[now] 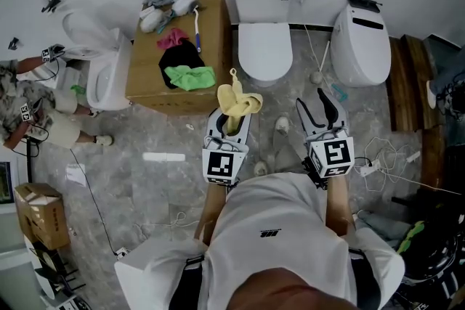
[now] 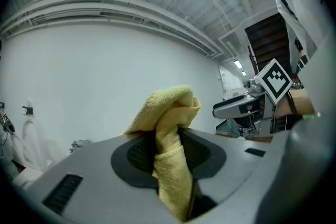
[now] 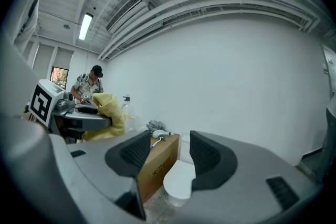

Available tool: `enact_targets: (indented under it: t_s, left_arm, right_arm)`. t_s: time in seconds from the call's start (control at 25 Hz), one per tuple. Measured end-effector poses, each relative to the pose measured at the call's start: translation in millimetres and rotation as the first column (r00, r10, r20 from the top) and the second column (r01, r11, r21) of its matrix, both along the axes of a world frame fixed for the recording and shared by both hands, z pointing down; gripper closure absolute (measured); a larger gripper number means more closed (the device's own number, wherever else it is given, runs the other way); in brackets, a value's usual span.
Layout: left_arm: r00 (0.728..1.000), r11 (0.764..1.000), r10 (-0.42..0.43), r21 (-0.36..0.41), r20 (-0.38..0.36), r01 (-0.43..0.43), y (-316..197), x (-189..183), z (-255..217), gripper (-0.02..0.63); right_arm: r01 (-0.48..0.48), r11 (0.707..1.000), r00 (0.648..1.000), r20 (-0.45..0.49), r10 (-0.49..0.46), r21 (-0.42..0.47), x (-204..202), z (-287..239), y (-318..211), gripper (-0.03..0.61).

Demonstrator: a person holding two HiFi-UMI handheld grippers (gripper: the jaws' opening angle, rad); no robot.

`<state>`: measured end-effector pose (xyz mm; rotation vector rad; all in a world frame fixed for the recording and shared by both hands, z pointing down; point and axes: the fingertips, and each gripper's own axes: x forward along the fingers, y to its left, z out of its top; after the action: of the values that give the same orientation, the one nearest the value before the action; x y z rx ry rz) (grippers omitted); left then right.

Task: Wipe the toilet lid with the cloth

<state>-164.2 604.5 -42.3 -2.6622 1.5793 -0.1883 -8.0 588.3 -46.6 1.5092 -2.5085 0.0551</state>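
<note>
A white toilet with its lid point(image 1: 264, 49) down stands against the far wall, ahead of me; the lid point(image 3: 178, 180) also shows between the right jaws. My left gripper point(image 1: 234, 104) is shut on a yellow cloth point(image 1: 237, 101), held in the air near the cardboard box's right corner, short of the toilet. The yellow cloth point(image 2: 170, 139) bunches up out of the shut jaws. My right gripper point(image 1: 322, 102) hangs open and empty over the floor, right of the toilet bowl. From the right gripper view the left gripper point(image 3: 86, 118) and its yellow cloth point(image 3: 107, 113) are visible.
A cardboard box point(image 1: 149, 76) left of the toilet carries green point(image 1: 190, 76), pink and black cloths, a spray bottle and a brush. Another toilet point(image 1: 361, 40) stands at the right, a third point(image 1: 102, 72) at the left beside a person point(image 1: 33, 109). Cables point(image 1: 385, 156) trail on the floor.
</note>
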Motion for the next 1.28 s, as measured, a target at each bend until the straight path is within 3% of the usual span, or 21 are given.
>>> enact_targets:
  t_s: [0.8,1.28]
  left_arm:
    - [0.996,0.996,-0.072,-0.048,0.047,0.075,-188.7,48.0,9.8,0.483]
    - [0.991,0.993,-0.114,-0.026,0.067,0.116,-285.1,90.0,4.6,0.483]
  right_arm:
    - [0.089,0.995,0.996,0.023,-0.088,-0.040,43.2,10.4,-195.8,0.328]
    - [0.150,0.987,0.988,0.035,-0.148,-0.056,82.2,17.5,-295.6,0.328]
